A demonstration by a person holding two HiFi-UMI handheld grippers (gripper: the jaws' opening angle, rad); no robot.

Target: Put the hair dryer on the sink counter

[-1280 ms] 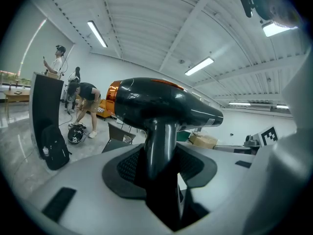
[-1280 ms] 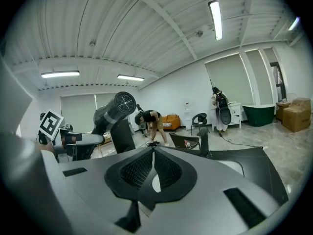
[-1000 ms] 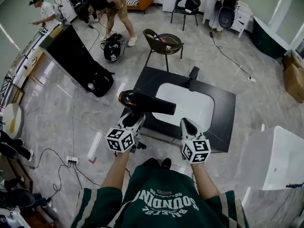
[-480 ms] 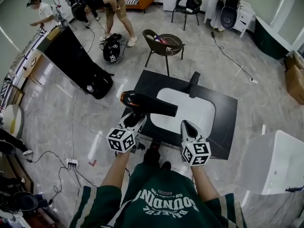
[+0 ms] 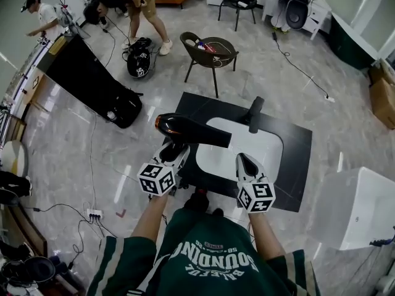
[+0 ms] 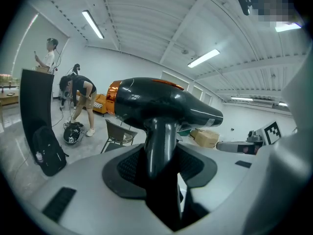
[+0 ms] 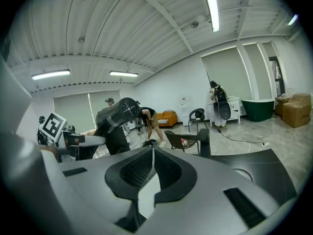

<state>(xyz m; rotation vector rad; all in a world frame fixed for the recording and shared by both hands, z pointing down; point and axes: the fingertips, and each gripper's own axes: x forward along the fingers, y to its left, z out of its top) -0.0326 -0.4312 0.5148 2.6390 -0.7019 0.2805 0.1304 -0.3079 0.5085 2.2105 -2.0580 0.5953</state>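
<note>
My left gripper (image 5: pixel 173 151) is shut on the handle of a black hair dryer (image 5: pixel 191 130) with an orange rear ring. The dryer is upright, its nozzle pointing right over the left side of the white basin (image 5: pixel 247 150). In the left gripper view the handle (image 6: pixel 159 146) stands between the two pads, barrel above. The black sink counter (image 5: pixel 297 145) lies just ahead, with a black faucet (image 5: pixel 255 114) at its far edge. My right gripper (image 5: pixel 245 163) hovers over the counter's near edge, shut and empty (image 7: pixel 152 155). From the right gripper view the dryer (image 7: pixel 115 116) shows at the left.
A brown chair (image 5: pixel 210 51) holding small items stands behind the counter. A black bag (image 5: pixel 126 106) leans at the left by a long dark panel. A white tub (image 5: pixel 358 208) sits at the right. Cables and a power strip (image 5: pixel 92 213) lie on the floor. Two people work at the back left.
The person has stepped toward the counter, which now lies closer under both grippers. The left gripper still holds the dryer, carried slightly forward over the basin's left side.
</note>
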